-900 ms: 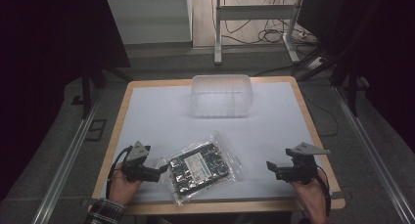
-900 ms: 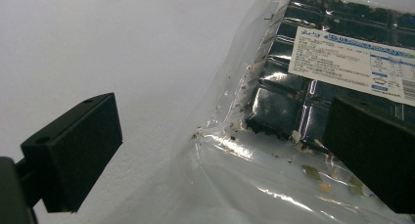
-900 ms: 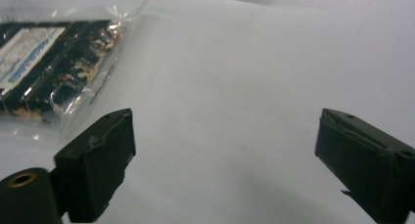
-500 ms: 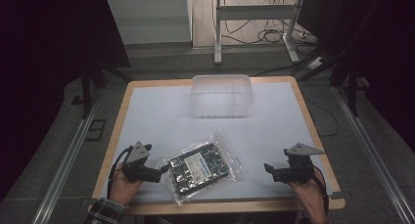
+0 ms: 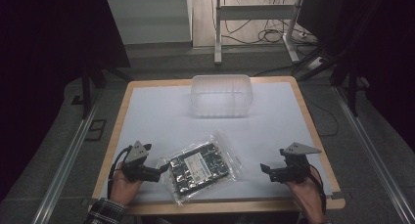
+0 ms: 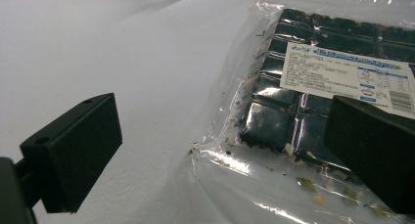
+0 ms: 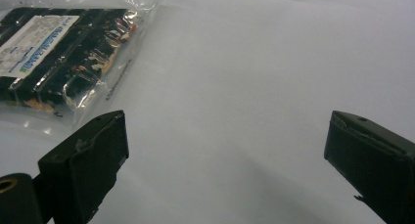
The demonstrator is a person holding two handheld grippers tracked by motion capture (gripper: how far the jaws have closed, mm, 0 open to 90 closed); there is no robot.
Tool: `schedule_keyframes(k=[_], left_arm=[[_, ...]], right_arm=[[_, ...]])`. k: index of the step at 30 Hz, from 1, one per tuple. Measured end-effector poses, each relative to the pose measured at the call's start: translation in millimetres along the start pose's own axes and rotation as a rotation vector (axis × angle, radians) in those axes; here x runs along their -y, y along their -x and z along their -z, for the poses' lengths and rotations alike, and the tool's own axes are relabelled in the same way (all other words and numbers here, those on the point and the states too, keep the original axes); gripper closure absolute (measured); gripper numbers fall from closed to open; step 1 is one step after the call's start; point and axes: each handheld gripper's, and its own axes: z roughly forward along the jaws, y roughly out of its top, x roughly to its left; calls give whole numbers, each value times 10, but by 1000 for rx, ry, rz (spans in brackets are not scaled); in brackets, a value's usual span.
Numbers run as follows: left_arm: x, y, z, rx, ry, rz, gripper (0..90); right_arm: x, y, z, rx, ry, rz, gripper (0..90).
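Note:
A clear plastic bag (image 5: 203,165) of dark blocks with a white label lies flat near the table's front edge. My left gripper (image 5: 157,174) sits just left of it, low over the table. In the left gripper view its jaws (image 6: 220,155) stand wide apart, and the bag's sealed edge (image 6: 254,170) lies between them without either pad pressing on it. My right gripper (image 5: 268,171) is to the right of the bag and apart from it, pointing toward it. Its jaws (image 7: 225,160) are open over bare white table, with the bag (image 7: 58,53) farther off at the upper left.
A clear, empty-looking plastic container (image 5: 221,94) stands at the middle back of the white table top (image 5: 156,116). The wooden table rim (image 5: 313,131) runs around it. Behind the table are metal frame legs and cables on the floor.
The right gripper has drifted slightly left toward the bag. The left gripper and the bag have stayed in place.

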Motion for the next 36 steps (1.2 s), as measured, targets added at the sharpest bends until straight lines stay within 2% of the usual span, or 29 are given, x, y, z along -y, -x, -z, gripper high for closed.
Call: schedule_keyframes(k=[7,12,19,23,29,36], left_arm=[[-2,-14,10,18,7,26,9],[-3,-3,6,-5,7,-1,9],[-6,8,1,-5,5,-11,8],[-9,16,-3,-10,-3,-27,8],[-10,20,-11,-11,-12,-28,7],[-9,18,-14,-8,-13,-21,7]], right_arm=[[-46,-30,-35,-16,0,15,28],[-87,-59,-80,-30,-13,29,28],[-161,-90,-138,-55,-4,32,41],[-175,-106,-195,-53,-18,53,53],[-210,-152,-295,-87,-27,52,54],[-272,-224,-395,-123,-10,44,34]])
